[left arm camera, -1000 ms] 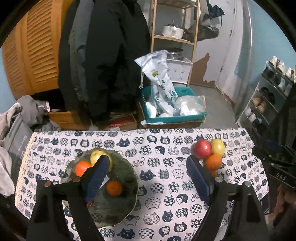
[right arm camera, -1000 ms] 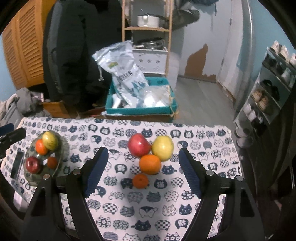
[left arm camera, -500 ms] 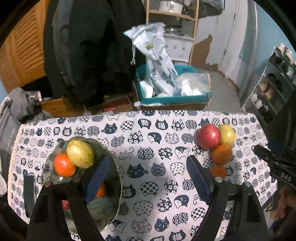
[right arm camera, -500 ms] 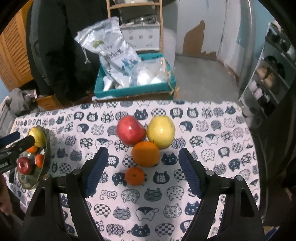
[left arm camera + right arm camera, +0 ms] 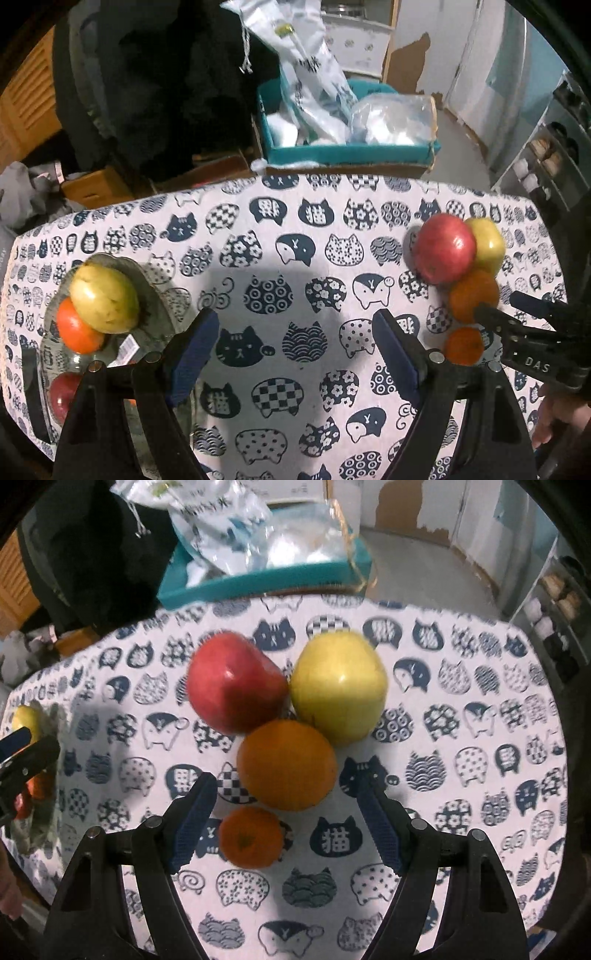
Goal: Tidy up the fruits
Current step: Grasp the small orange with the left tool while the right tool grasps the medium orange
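The right gripper (image 5: 284,805) hangs wide open and empty over four fruits in a tight cluster on the cloth (image 5: 461,794); the small orange (image 5: 251,836) lies between its fingers, clear of both pads; the big orange (image 5: 286,764) touches it just beyond, with the red apple (image 5: 234,681) and yellow apple (image 5: 338,685) side by side behind, touching each other. Bare cloth runs right of the cluster to the table's right edge; the far edge lies not far behind the apples. The left gripper (image 5: 293,350) is also wide open and empty over bare cloth mid-table; the plate (image 5: 155,295) sits at its left finger near the left edge, holding a yellow fruit (image 5: 105,299), an orange (image 5: 75,326) and a red fruit (image 5: 62,395); open cloth separates plate and cluster.
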`<act>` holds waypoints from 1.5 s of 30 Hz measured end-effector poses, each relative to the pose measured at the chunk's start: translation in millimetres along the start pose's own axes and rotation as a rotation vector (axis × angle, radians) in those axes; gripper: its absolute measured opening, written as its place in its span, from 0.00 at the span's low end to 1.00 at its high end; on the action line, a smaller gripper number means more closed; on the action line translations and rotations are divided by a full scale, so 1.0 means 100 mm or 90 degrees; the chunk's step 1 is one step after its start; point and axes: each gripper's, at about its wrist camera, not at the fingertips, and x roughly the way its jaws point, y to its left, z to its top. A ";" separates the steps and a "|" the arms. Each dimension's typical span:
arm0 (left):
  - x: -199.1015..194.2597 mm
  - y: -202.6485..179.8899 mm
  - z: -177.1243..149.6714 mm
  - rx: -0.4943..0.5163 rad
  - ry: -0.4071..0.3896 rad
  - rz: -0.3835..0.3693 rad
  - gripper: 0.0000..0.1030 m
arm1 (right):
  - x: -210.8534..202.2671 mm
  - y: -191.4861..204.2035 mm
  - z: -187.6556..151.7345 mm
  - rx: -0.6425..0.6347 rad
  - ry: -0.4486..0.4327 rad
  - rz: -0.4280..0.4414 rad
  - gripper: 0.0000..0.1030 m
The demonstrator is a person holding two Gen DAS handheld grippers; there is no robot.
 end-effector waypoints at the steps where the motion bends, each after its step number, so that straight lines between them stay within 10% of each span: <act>1: 0.04 -0.01 0.00 0.000 0.004 -0.001 0.84 | 0.03 -0.01 0.00 0.000 0.003 0.000 0.76; 21: 0.43 -0.32 0.04 0.016 0.045 -0.016 0.84 | 0.28 -0.03 0.05 -0.006 0.011 0.009 0.62; 45: 0.52 -1.47 -0.36 0.133 0.108 -0.137 0.84 | -0.26 -1.10 -0.61 0.165 -0.017 -0.023 0.62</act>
